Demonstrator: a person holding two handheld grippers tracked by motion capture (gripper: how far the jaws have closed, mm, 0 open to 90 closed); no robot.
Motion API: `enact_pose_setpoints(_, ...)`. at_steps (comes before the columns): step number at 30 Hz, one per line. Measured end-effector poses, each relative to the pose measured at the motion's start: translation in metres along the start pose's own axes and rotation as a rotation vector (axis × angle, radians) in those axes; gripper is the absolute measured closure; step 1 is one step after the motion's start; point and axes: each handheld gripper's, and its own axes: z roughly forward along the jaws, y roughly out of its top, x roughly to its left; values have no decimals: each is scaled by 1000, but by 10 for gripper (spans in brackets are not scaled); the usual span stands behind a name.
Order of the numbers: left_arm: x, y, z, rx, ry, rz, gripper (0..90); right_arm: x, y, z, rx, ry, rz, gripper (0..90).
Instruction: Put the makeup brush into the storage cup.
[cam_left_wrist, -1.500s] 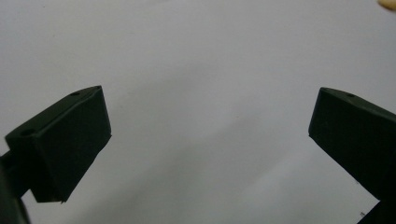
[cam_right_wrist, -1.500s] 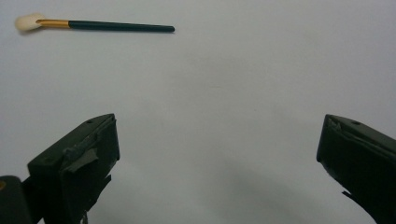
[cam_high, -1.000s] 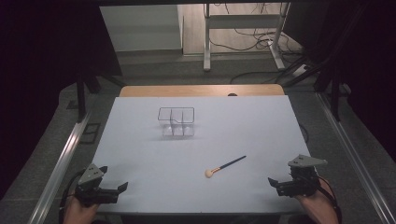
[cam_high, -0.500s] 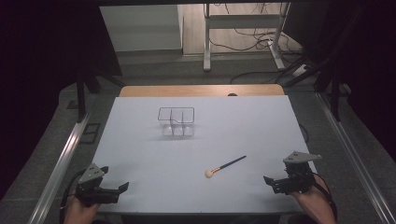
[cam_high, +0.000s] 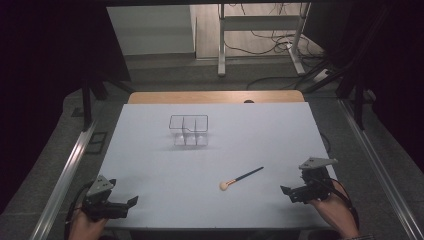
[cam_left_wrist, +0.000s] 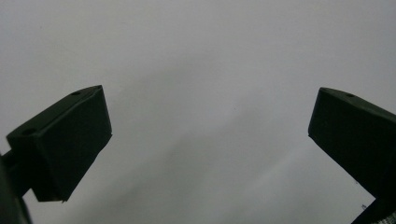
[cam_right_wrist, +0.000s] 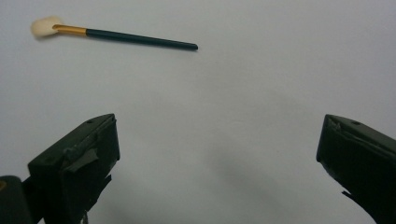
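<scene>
A makeup brush (cam_high: 241, 178) lies flat on the pale desk (cam_high: 150, 160), a little nearer the person than the clear divided organiser (cam_high: 188, 130) and off to that organiser's right. Its cream bristle head points toward the person's left and slightly toward the near edge; the dark handle runs away from the head up and to the right, so the long axis sits on a shallow diagonal across the desk.

The right claw (cam_high: 289, 193) hovers at the near right corner, close to the brush's handle end and far nearer to it than the left claw (cam_high: 131, 203), which rests at the near left corner, well apart from the brush. In the right gripper view the brush (cam_right_wrist: 112, 35) lies ahead and to the left of the right claw (cam_right_wrist: 217, 154), almost crosswise to the line of its jaws, with bare desk between.

Both claws stand wide and hold nothing; the left claw (cam_left_wrist: 210, 135) looks down on plain desk.

As a judgement, the right hand is the one placed to take the brush, reaching forward and leftward with the jaws straddling the thin handle.
</scene>
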Motion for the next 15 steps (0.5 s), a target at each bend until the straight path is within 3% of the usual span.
enact_pose_setpoints(15, -1, 0, 1, 15, -3, 7, 1, -2, 20, 7, 62, -5, -64, 6)
